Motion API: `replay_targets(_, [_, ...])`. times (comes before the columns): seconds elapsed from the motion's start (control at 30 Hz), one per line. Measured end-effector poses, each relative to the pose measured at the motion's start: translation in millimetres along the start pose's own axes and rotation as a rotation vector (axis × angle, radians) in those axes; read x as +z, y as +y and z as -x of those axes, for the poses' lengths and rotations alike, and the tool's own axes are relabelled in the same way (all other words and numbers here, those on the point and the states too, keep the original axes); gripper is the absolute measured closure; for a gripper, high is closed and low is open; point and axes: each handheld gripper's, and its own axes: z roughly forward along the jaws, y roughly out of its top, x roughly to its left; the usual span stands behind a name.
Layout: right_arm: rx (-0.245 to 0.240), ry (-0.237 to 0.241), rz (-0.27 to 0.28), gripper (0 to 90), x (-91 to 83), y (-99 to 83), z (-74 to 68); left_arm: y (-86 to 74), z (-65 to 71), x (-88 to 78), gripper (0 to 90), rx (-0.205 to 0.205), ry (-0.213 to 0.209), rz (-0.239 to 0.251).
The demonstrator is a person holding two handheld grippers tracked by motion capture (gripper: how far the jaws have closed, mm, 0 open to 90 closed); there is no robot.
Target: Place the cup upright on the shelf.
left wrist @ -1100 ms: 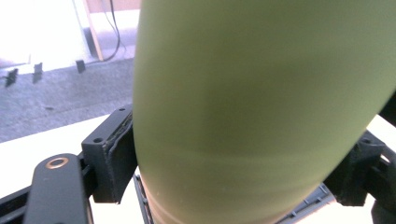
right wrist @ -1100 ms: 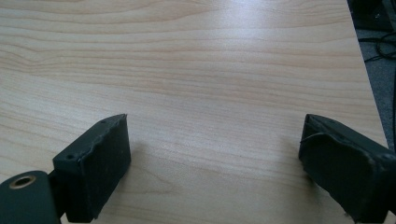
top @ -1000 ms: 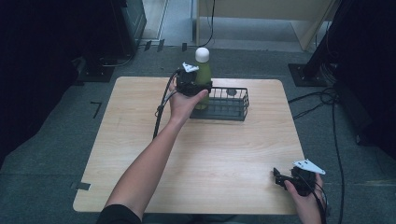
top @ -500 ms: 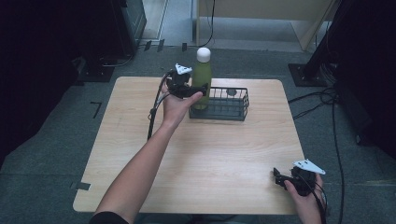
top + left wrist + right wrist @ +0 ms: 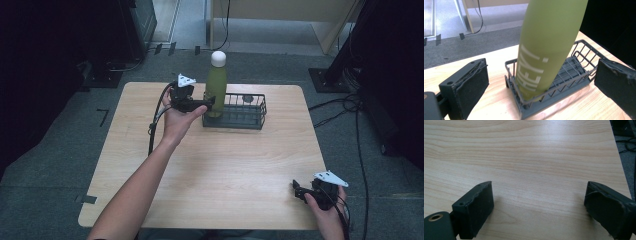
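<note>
The right tongs (image 5: pixel 540 207) hang wide open over bare wooden table (image 5: pixel 529 157).

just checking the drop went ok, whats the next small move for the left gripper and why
Probably draw the left gripper straight back from the green bottle. The bottle stands upright in the end of the wire basket, and both pads are spread wide, clear of it. Backing away level should avoid knocking the tall bottle over.

bottles: 1 green bottle (image 5: pixel 216 82) | baskets: 1 wire basket (image 5: pixel 250 116) | tables: 1 wooden table (image 5: pixel 240 165)
</note>
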Motion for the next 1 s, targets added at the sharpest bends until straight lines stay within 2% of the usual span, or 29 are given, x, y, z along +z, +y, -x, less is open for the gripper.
replay_targets(0.33, [0.000, 0.000, 0.000, 8.4, 0.0, 0.0, 0.0, -21.9, -8.7, -22.4, 0.0, -0.003, -0.013, 0.004])
replay_targets(0.53, [0.000, 0.000, 0.000, 8.4, 0.0, 0.0, 0.0, -36.8, -15.2, -36.6, 0.0, -0.018, -0.013, 0.007])
replay_targets(0.9, [0.000, 0.000, 0.000, 8.4, 0.0, 0.0, 0.0, -72.2, -29.6, -61.3, 0.0, -0.054, -0.012, 0.009])
replay_targets(1.0, [0.000, 0.000, 0.000, 8.4, 0.0, 0.0, 0.0, -82.1, -34.2, -68.1, 0.0, -0.053, -0.006, 0.006])
